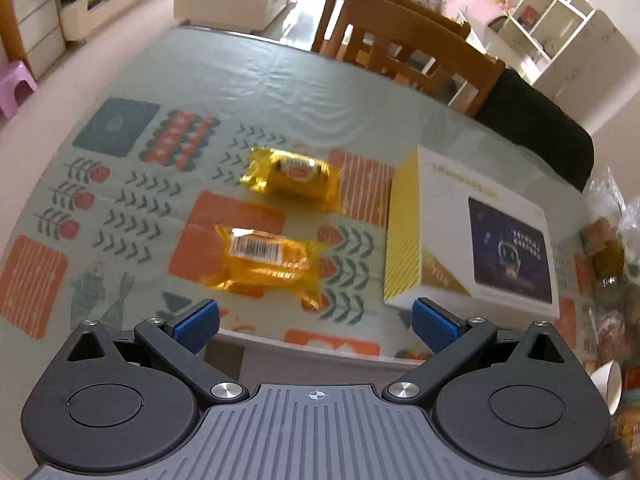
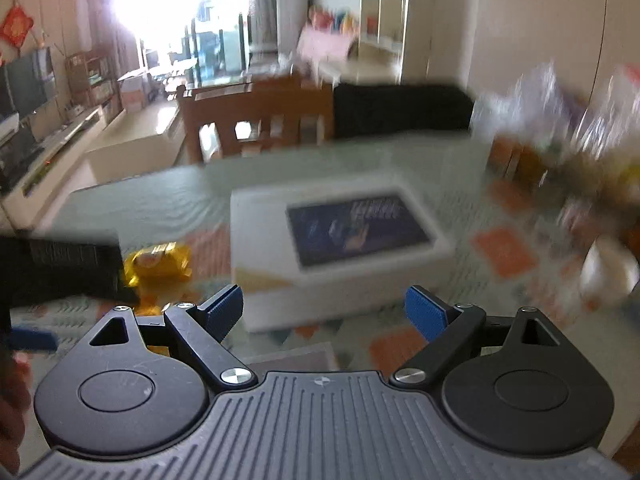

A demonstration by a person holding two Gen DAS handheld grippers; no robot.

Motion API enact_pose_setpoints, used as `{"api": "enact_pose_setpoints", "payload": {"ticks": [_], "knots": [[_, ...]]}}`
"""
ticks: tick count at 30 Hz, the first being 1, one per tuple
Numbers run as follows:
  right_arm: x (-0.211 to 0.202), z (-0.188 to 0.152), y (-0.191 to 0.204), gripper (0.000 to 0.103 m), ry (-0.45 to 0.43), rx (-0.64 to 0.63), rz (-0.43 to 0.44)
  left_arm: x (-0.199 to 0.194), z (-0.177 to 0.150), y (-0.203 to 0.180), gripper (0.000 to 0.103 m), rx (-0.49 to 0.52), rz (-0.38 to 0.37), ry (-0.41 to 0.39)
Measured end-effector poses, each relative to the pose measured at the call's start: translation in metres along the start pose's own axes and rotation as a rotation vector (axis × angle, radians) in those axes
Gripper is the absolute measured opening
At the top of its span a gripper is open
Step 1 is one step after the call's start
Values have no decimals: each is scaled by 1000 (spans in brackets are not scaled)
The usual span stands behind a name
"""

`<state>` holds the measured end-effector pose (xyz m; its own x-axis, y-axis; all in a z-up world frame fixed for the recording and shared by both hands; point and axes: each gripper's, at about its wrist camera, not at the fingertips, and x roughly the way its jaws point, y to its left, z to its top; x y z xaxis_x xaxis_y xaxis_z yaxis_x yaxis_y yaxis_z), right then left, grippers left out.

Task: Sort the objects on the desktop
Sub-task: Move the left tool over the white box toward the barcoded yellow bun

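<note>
Here the table [image 1: 256, 72], under its pale patterned cloth, stretches out ahead of both my claws. Beyond its far edge stand wooden chairs [image 1: 400, 52], ahead and a little right of my left claw.

The white box [image 1: 472, 236] with the dark picture on its lid lies flat, ahead and to the right of my left claw [image 1: 316, 322], and straight ahead of my right claw [image 2: 324, 310], just beyond the fingertips; the right-hand view is blurred, so I cannot tell whether the tips touch it.

Two yellow snack packets lie apart from each other, left of the box. The nearer packet [image 1: 268, 260], barcode side up, sits just ahead of my left claw, slightly left of centre. The farther packet [image 1: 294, 178] lies beyond it. From my right claw I see one yellow packet [image 2: 158, 264] off to the left, partly behind my left claw's dark body.

A heap of clear-wrapped items [image 1: 612, 264] lies far right.

Both claws are spread wide, blue pads [image 1: 196, 322] apart, gripping nothing.
</note>
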<state>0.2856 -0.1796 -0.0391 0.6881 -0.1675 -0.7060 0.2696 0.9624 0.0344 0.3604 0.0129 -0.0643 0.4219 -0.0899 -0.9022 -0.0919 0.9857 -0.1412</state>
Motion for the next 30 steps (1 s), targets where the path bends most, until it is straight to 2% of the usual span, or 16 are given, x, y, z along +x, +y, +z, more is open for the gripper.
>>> {"api": "enact_pose_setpoints", "payload": {"ticks": [2,4,10,14,16,30], "knots": [[10,-1,-3,103,58,-19,21,3,6,1,103,-8,3,-2],[14,1,-4,103,56,-51,28,5,12,1,103,-16,5,-3],[16,11,-10,103,-2,1,15,14,30,4,103,-40,13,-8],[22,12,-8,103,-12,-22,13,28,38,-1,103,-28,-16,33],[24,13,-9,103,-12,-31,12,32,39,-8,103,-9,-12,26],[52,22,-16,103,38,-48,29,70,47,-29,103,68,102,61]]}}
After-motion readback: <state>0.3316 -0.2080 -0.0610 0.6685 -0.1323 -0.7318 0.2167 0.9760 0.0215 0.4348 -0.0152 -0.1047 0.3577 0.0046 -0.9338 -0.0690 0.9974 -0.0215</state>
